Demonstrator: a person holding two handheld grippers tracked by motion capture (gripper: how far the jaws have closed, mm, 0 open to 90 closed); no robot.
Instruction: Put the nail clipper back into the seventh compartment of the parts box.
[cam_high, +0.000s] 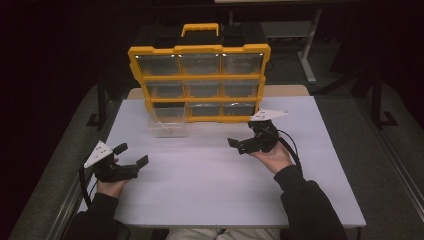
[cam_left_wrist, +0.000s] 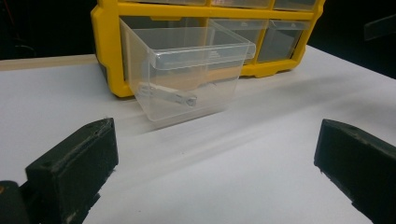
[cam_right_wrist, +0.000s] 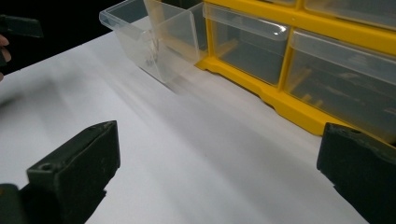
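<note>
A yellow organizer (cam_high: 200, 80) with clear drawers stands upright at the table's far side. Its bottom-left clear drawer (cam_high: 167, 122) is pulled out and rests on the white table (cam_high: 210, 185). In the left gripper view the drawer (cam_left_wrist: 187, 70) holds a small pale flat part (cam_left_wrist: 170, 94). My left gripper (cam_high: 131, 154) is open near the table's left edge, pointing at the drawer from a distance, with nothing between its jaws (cam_left_wrist: 215, 154). My right gripper (cam_high: 241, 136) is open in front of the organizer's lower right drawers (cam_right_wrist: 289, 105), also holding nothing (cam_right_wrist: 219, 158).
The organizer has a black top with a yellow handle (cam_high: 200, 29). A wooden strip (cam_high: 285, 91) runs behind the white table. A desk leg (cam_high: 307, 55) stands farther back on the dark floor. The left gripper's jaw (cam_right_wrist: 18, 25) appears far off in the right gripper view.
</note>
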